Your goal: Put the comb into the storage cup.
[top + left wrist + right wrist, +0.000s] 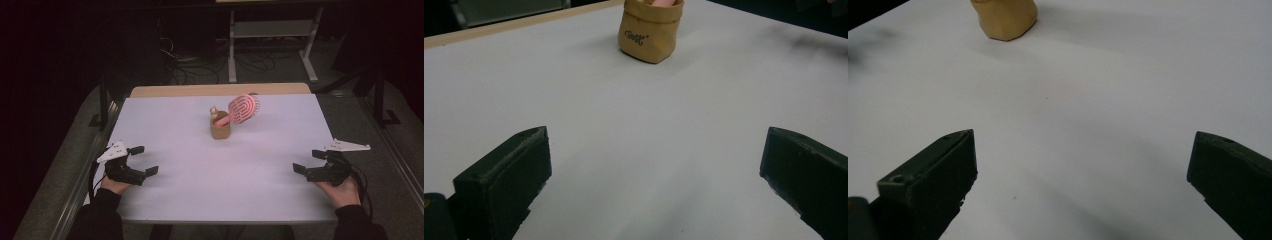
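The little brown bag [220, 128] stands far back on the white table [210, 190], with a pink brush [243, 108] leaning out. The left gripper [143, 160] and right gripper [306, 161] are both wide open, holding nothing. A bump could tip the bag.

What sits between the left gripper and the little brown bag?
Nothing: bare white table lies between the left gripper and the bag, as the left gripper view shows.
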`<state>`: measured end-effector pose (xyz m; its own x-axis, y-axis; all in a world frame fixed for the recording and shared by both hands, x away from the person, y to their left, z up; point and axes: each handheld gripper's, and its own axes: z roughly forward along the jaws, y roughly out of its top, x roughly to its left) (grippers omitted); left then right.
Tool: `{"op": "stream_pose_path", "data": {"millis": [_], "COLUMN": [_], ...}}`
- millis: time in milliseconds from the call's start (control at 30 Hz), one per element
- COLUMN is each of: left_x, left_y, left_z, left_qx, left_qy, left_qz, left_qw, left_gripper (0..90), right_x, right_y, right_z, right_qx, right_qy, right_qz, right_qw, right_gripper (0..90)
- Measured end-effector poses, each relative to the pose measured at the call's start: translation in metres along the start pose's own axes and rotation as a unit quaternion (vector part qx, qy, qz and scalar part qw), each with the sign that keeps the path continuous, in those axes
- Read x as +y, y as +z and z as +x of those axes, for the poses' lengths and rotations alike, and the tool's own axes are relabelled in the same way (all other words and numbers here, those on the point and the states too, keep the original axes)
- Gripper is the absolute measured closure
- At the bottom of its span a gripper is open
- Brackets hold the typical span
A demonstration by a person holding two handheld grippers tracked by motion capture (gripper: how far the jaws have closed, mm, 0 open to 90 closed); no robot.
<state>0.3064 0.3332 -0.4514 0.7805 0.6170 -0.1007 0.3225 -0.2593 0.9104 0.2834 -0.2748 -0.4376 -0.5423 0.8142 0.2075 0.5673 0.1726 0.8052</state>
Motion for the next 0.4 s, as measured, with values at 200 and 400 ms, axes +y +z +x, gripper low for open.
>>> {"op": "stream_pose_path", "data": {"millis": [200, 400], "left_x": [-0.001, -0.001], "left_y": [-0.001, 0.0], "left_z": [0.0, 0.001], "left_qx": [-0.001, -0.004], "left_qy": [-0.003, -0.001], "left_qz": [-0.006, -0.007], "left_qw": [1.0, 1.0], "left_gripper": [0.0, 0.0], "right_x": [-0.01, -0.013], "right_y": [-0.003, -0.01], "right_z": [0.001, 0.001], "right_qx": [-0.03, -0.03], "right_qy": [-0.023, -0.019], "right_qz": [0.014, -0.008], "right_qw": [0.9992, 0.9993], "right_gripper": [0.0, 0.0]}}
